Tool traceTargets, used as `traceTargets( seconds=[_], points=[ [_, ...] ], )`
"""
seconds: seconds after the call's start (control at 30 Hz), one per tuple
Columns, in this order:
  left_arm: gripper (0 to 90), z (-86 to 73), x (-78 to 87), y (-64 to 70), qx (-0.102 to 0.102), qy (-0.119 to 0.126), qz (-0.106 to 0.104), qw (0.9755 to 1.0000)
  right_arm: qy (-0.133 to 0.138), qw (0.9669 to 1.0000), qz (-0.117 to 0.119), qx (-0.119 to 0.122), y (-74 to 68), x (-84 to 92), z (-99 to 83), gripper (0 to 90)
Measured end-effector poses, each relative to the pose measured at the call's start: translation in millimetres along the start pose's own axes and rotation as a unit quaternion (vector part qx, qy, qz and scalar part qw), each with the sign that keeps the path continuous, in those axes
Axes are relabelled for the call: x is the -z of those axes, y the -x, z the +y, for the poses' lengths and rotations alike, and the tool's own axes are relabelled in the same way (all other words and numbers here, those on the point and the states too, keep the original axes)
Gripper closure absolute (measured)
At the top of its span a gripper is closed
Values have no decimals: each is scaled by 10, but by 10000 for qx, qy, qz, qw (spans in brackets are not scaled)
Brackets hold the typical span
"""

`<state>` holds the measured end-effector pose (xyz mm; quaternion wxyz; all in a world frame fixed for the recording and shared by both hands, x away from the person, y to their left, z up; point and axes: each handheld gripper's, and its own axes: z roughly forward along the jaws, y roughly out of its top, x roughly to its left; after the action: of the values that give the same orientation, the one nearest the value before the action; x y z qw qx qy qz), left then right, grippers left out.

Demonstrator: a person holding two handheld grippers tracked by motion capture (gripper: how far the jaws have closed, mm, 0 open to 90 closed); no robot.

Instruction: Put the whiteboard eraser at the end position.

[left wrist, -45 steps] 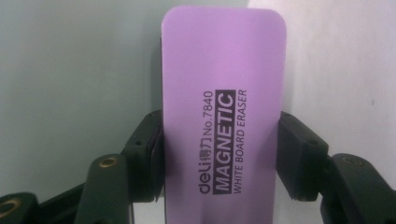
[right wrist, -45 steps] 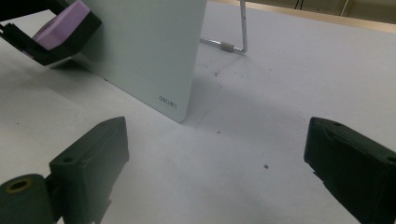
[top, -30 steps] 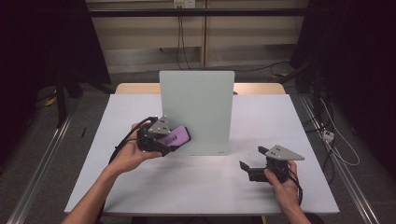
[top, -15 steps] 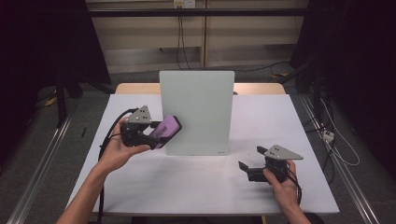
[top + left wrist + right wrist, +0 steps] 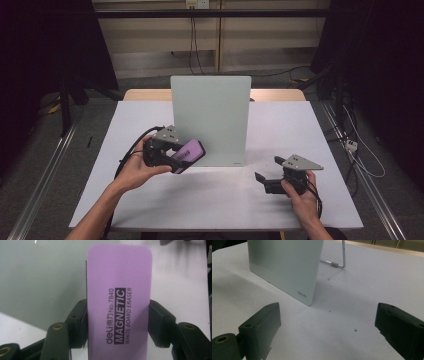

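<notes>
A: Where is the purple eraser (image 5: 118, 302)?

B: In the left gripper (image 5: 172, 154), over the left half of the tabletop (image 5: 210, 200), just in front of the whiteboard's lower left part. The two black jaws press its long sides. Its label reads "MAGNETIC WHITE BOARD ERASER".

A: Does it touch the whiteboard (image 5: 210, 117)?

B: I cannot tell. From above, its tip overlaps the board's face; in the left gripper view the board is just behind it.

A: And the board?

B: It stands upright near the middle of the tabletop, toward the far edge, propped by a wire stand (image 5: 339, 257) behind.

A: The right gripper (image 5: 267, 175)?

B: Held low near the right front corner, jaws spread wide with nothing between them, aimed at the board's lower right corner.
</notes>
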<state>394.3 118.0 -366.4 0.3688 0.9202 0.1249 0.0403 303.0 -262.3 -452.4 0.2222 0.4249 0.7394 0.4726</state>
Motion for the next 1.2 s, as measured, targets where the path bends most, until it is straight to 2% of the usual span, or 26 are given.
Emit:
traceTargets(
  seconds=[0.1,0.13,0.17,0.2,0.23,0.37,0.43,0.53,0.57,0.63,0.67,0.8,0.83,0.87,0.9,0.93,1.0,1.03,1.07,1.1,1.13,1.2],
  points=[
    [411,29,-57,64,-29,-103,4,9999,26,10000,12,-33,12,23,-10,66],
    [410,43,-59,78,-78,-214,-53,9997,39,10000,11,-36,11,32,-9,66],
    [411,46,-85,96,-113,-176,-62,9998,62,10000,20,-15,14,36,-7,66],
    [410,55,-91,115,-122,-266,-82,9995,72,10000,33,-15,14,36,-6,66],
    [410,59,-116,127,-148,-251,-192,9994,66,10000,41,-15,12,35,-6,66],
    [411,77,-214,185,-216,-392,-276,9986,62,10000,54,0,1,26,-1,66],
    [411,87,-255,204,-224,-463,-303,9982,61,10000,56,0,7,20,-1,66],
    [411,91,-327,232,-186,-550,-457,9973,62,10000,64,-8,11,16,0,66],
    [411,93,-359,252,-205,-582,-377,9974,62,10000,68,1,10,16,0,66],
    [410,102,-417,277,-251,-647,-419,9967,63,10000,74,8,7,17,2,66],
    [410,117,-429,286,-297,-769,-417,9957,62,10000,68,10,7,17,2,66],
    [410,121,-502,308,-298,-735,-469,9957,60,10000,36,20,8,18,4,66],
    [410,121,-513,307,-305,-764,-548,9951,56,10000,40,18,3,20,5,66],
    [410,120,-529,318,-320,-803,-483,9951,48,10000,38,35,-3,21,5,66],
    [410,118,-548,326,-330,-840,-511,9946,47,10000,35,39,-11,25,6,66],
    [410,136,-547,339,-414,-1045,-396,9929,54,10000,27,48,-16,28,8,66],
    [410,121,-603,347,-358,-927,-609,9932,56,10000,22,55,-20,31,7,66],
    [409,121,-622,356,-362,-931,-631,9930,56,10000,19,58,-19,32,7,66],
    [409,123,-641,363,-369,-980,-640,9924,58,10000,16,55,-17,33,6,66],
    [409,135,-648,366,-413,-1126,-664,9906,55,10000,7,49,-17,33,6,66],
    [409,130,-672,378,-415,-1140,-643,9905,53,10000,7,39,-16,31,6,66],
    [409,111,-731,389,-357,-1138,-769,9899,30,10000,23,18,-16,29,5,66]
  ],
)
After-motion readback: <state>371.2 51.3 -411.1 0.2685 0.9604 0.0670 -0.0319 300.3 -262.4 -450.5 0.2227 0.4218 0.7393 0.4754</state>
